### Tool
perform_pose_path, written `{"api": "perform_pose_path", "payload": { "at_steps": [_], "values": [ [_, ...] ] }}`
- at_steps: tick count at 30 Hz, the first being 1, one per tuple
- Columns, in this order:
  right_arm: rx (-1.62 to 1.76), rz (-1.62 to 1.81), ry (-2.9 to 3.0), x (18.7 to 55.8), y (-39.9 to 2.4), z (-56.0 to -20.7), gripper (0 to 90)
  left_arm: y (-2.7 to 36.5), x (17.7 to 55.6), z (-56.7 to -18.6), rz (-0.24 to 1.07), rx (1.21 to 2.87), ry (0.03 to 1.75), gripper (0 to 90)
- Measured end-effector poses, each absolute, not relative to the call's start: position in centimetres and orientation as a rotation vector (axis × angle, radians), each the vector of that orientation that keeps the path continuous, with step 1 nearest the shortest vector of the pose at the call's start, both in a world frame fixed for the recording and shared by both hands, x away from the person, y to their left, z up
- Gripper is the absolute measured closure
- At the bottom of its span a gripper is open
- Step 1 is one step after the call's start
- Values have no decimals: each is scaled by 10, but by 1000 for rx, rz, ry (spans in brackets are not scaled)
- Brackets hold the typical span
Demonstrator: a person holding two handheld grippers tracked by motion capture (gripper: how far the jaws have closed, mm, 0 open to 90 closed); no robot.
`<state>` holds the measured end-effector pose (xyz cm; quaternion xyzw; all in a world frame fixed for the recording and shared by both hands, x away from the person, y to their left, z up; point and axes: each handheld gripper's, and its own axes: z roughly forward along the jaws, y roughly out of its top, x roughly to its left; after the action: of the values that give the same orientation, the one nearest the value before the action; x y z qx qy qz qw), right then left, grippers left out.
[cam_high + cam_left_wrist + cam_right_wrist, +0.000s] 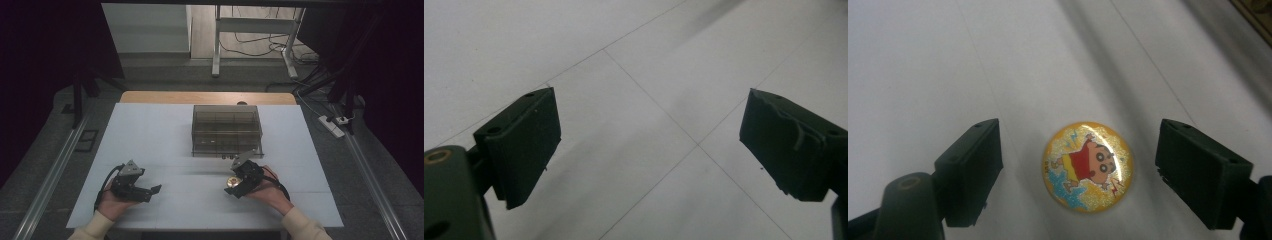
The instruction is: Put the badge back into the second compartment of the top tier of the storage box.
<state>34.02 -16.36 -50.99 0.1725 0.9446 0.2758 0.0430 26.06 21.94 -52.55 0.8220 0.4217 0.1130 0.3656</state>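
1. A round yellow cartoon badge is seen lying flat on the white counter, between the jaws of the right claw, untouched.
2. The right claw's jaws are held apart.
3. The left claw is held apart over bare counter.
4. A smoky compartment box is placed beyond the right claw.

A white-topped table holds 1 smoky clear box at centre far and 1 round yellow cartoon badge near right.

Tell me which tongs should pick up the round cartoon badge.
The right tongs: open, with the badge lying between the jaws, untouched. The left tongs are open over bare white table, away from it.
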Motion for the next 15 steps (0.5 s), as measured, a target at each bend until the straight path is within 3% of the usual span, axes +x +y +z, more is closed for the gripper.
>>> {"api": "perform_pose_path", "payload": {
  "at_steps": [15],
  "values": [
    [486,705,2910,338,-158,-511,301,219,261,-526,289,2116,1084,98]
  ]
}}
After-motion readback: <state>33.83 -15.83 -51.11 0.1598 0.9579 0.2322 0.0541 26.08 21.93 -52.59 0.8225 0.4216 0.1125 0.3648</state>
